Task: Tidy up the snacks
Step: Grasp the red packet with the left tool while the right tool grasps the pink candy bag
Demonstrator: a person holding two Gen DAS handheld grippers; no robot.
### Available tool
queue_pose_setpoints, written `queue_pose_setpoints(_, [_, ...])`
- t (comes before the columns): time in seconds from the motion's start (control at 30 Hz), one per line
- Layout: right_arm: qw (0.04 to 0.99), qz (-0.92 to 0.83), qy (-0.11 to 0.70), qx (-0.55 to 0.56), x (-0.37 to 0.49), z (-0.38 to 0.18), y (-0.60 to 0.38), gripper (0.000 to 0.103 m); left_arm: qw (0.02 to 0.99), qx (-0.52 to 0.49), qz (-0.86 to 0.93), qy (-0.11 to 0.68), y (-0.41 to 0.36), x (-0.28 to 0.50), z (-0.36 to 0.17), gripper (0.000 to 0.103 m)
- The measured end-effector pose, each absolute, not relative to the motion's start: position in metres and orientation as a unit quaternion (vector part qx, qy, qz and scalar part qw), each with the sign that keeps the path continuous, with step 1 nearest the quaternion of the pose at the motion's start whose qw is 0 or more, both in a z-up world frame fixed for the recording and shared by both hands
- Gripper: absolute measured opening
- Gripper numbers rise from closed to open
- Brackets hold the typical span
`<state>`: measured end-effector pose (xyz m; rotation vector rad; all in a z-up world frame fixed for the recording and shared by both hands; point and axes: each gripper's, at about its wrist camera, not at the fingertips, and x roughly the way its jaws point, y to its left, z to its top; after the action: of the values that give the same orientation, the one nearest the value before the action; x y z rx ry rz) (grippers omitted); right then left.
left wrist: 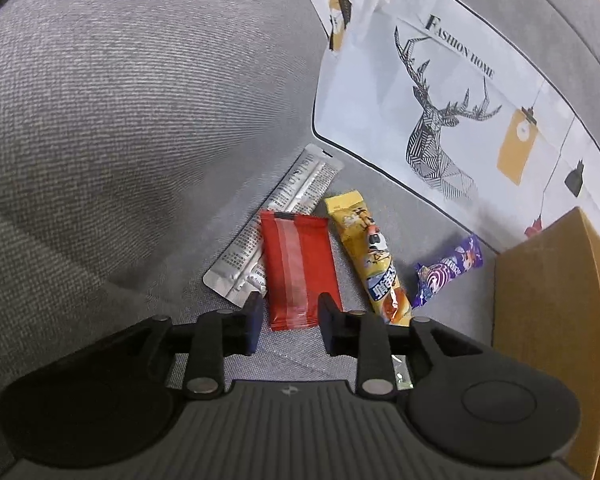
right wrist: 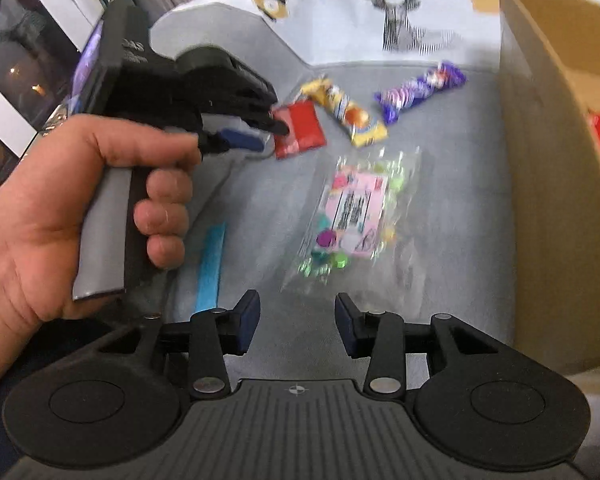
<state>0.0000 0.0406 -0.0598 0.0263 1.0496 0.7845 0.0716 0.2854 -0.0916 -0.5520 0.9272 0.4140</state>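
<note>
Cushion reads "FASHION HOME"; just below it, left gripper part-open straddling red wrapper, right gripper open, empty.

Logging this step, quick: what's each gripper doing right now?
Left gripper: open, straddling the red packet, not clamped.
Right gripper: open, holding nothing.

Right wrist view motion-blurred: candy bag label unreadable. Cardboard box cut off at right edge. Silver sachet partly under red wrapper.
</note>
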Motion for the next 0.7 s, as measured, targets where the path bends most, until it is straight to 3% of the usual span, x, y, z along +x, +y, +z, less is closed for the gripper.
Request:
queue_pose_setpoints(0.03, [0.803,0.36,0.475,0.008,0.0,-0.058,0.041,0.054,0.838,-0.258,0.195,0.44,0.285,0.073,-0.092,0.036])
queue_pose_setpoints(0.1, [0.828,0.347,0.441,0.007,0.003,-0.054,0.044,0.081,0.838,-0.255,0.194,0.441,0.284,0.074,-0.091,0.039])
queue_pose_setpoints(0.17, [0.842,0.334,0.423,0.005,0.011,-0.057,0.049,0.09,0.84,-0.251,0.191,0.441,0.283,0.074,-0.091,0.045])
queue_pose_setpoints(0.53, [0.83,0.28,0.48,-0.037,0.063,-0.116,0.095,0.093,0.847,-0.225,0.173,0.448,0.283,0.076,-0.09,0.047])
queue_pose_setpoints(0.7, [0.827,0.285,0.478,-0.079,0.057,-0.123,0.109,0.1,0.849,-0.218,0.169,0.45,0.281,0.078,-0.09,0.051])
